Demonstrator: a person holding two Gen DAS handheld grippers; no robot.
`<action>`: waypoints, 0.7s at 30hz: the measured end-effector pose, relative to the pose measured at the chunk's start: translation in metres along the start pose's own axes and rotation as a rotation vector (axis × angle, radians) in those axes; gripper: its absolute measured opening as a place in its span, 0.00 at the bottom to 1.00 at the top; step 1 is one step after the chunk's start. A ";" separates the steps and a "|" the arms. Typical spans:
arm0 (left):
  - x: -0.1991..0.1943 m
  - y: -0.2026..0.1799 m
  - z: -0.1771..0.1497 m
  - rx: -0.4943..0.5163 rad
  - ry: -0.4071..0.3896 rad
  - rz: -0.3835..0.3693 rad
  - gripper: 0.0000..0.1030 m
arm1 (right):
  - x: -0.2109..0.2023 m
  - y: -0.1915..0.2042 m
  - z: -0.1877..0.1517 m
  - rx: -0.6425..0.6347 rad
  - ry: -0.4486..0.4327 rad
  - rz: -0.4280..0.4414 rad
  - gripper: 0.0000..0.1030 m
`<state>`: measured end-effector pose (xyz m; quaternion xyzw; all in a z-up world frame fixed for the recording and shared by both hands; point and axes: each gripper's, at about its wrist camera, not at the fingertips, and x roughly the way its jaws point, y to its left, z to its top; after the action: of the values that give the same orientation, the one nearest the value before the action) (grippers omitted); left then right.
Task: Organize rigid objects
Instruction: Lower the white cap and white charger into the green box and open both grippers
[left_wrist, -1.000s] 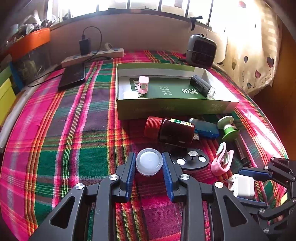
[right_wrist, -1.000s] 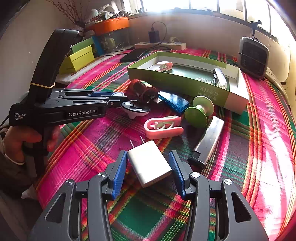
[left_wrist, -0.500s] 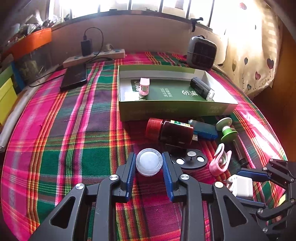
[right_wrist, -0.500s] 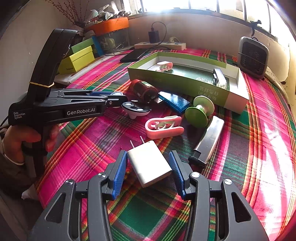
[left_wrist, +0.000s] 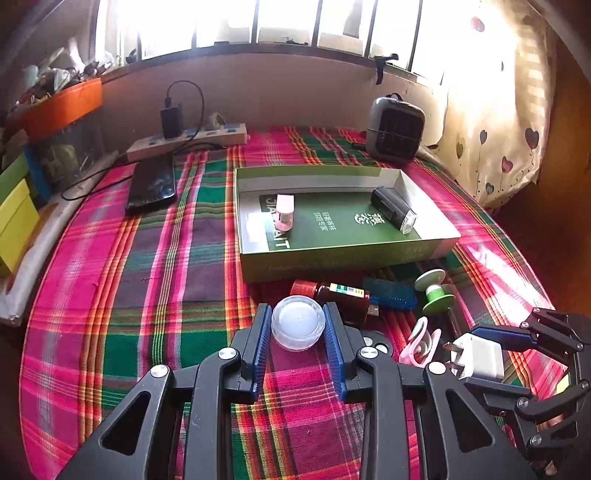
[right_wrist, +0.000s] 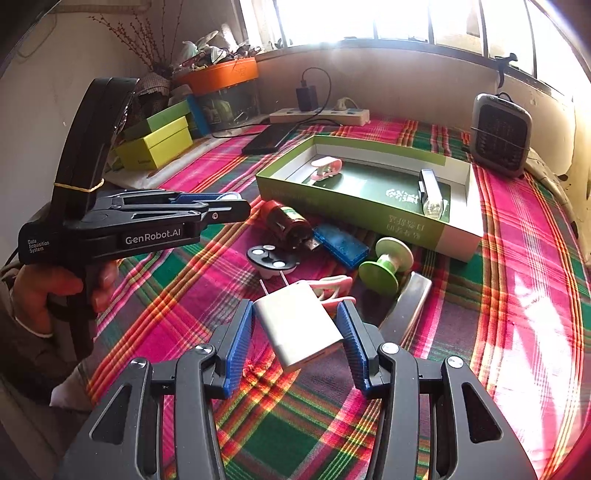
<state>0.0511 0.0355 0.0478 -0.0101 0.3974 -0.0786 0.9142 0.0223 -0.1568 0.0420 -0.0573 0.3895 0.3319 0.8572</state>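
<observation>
Left wrist view: a small clear round jar (left_wrist: 298, 328) with a white lid is pinched between the blue pads of the left gripper (left_wrist: 298, 345); its underside is hidden, so contact with the plaid cloth (left_wrist: 147, 295) cannot be judged.
Right wrist view: a white wall charger (right_wrist: 297, 325) is clamped between the blue pads of the right gripper (right_wrist: 295, 345), tilted, prongs pointing away; its near corner is cut off from sight by nothing but shadow.
Green box (left_wrist: 332, 254): an open tray beyond the loose items, in which a pink clip (left_wrist: 284, 212) and a black flashlight (left_wrist: 393, 208) are seen lying well apart.
Loose pile: a brown bottle with a red cap (right_wrist: 286, 221) is laid on its side just beside a blue USB device (right_wrist: 341, 244); a green spool (right_wrist: 386, 267), a dark flat bar (right_wrist: 408, 306) partly covered by the right gripper, and a black round disc (right_wrist: 271, 258) are found near it.
Second pink clip (right_wrist: 332, 290): mostly hidden behind the charger.
Hand (right_wrist: 48, 291): seen only in part on the left gripper's handle, its sleeve cut off at the frame edge.
Background: a phone (left_wrist: 151, 186), a power strip (left_wrist: 192, 140) and a small grey heater (left_wrist: 394, 131) are made out; the window is washed out by glare.
</observation>
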 end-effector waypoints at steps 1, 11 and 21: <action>0.000 0.000 0.002 0.000 -0.001 -0.002 0.26 | 0.000 -0.001 0.003 -0.001 -0.004 -0.004 0.46; 0.005 0.004 0.030 0.010 -0.016 -0.011 0.27 | -0.001 -0.017 0.036 -0.011 -0.030 -0.056 0.46; 0.030 0.009 0.050 -0.004 0.005 -0.031 0.26 | 0.026 -0.046 0.072 0.027 -0.021 -0.109 0.46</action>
<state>0.1088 0.0377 0.0592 -0.0180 0.3999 -0.0918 0.9118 0.1077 -0.1533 0.0660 -0.0635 0.3814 0.2801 0.8787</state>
